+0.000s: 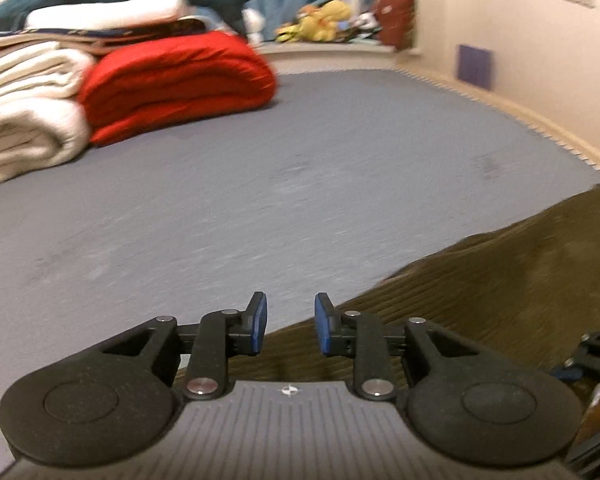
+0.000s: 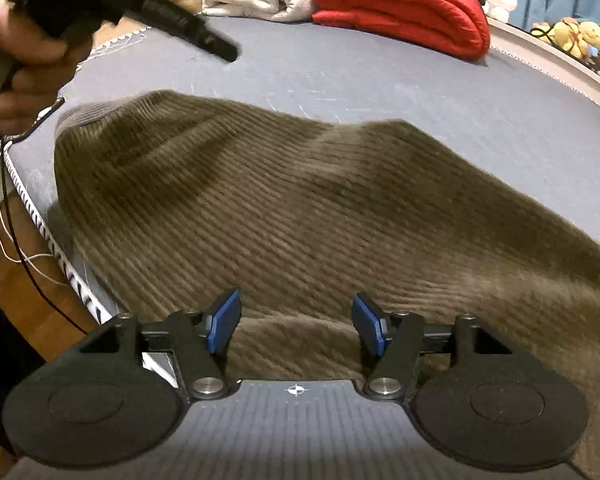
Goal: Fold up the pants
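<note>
grey bed carries brown corduroy pants spread near its edge. red folded quilt and white blankets at far side. right gripper open above pants; left gripper open, empty, at pants edge.

No writing, brand or number can be read anywhere in either view. The only sign is a small white crosshair mark on the grey ribbed body of each gripper, the left and the right, centred just behind the jaws.
</note>
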Demonstrator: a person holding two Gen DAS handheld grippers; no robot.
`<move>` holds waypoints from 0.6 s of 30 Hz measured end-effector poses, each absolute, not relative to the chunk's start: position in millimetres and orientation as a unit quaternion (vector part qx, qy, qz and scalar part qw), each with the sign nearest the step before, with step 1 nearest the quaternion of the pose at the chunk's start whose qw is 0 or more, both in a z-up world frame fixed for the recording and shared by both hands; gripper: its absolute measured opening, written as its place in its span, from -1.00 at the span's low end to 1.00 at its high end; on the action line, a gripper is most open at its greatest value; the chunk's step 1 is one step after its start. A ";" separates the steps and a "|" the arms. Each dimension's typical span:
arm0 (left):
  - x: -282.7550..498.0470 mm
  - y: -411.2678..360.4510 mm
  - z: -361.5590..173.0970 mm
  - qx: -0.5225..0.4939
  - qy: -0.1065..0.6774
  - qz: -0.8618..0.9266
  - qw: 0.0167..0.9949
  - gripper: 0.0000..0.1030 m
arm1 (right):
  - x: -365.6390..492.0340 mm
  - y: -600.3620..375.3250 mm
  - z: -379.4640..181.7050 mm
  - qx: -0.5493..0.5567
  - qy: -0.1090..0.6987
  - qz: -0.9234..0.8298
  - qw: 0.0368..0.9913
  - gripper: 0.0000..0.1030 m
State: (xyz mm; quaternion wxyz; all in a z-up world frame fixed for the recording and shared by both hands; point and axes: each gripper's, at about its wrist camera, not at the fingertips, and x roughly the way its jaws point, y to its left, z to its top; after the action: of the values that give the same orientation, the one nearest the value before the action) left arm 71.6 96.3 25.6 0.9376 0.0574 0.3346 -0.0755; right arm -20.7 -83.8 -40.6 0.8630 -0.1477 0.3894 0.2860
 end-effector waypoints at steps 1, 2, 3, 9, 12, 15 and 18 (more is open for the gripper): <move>75.2 86.4 21.7 0.056 0.336 -0.085 0.936 -0.43 | -24.0 -87.6 -38.6 -0.149 0.386 0.284 0.865 0.25; 79.9 75.3 20.3 0.055 0.339 -0.092 0.935 -0.43 | -26.5 -91.2 -35.8 -0.152 0.384 0.282 0.866 0.26; 83.0 65.8 17.5 0.054 0.341 -0.099 0.933 -0.43 | -28.0 -96.0 -32.1 -0.155 0.381 0.281 0.867 0.26; 105.4 28.6 18.1 0.023 0.340 -0.162 0.926 -0.43 | -20.1 -175.6 25.7 -0.162 0.338 0.175 0.911 0.31; 118.7 14.4 12.3 0.008 0.354 -0.190 0.915 -0.43 | -8.1 -254.8 70.6 -0.078 0.317 0.097 0.940 0.33; 132.5 -3.9 -1.9 0.009 0.385 -0.213 0.898 -0.48 | -2.9 -345.1 100.3 0.006 0.286 -0.009 0.958 0.39; 139.9 -22.5 -19.2 0.031 0.417 -0.246 0.874 -0.49 | -3.7 -431.3 102.4 0.105 0.271 -0.113 0.950 0.41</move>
State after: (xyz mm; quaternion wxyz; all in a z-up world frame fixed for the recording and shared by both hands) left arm 139.9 -22.5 -19.2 0.8744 0.0310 0.4170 -0.2462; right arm -3.7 -431.3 102.4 0.9501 0.1048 0.2712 -0.1134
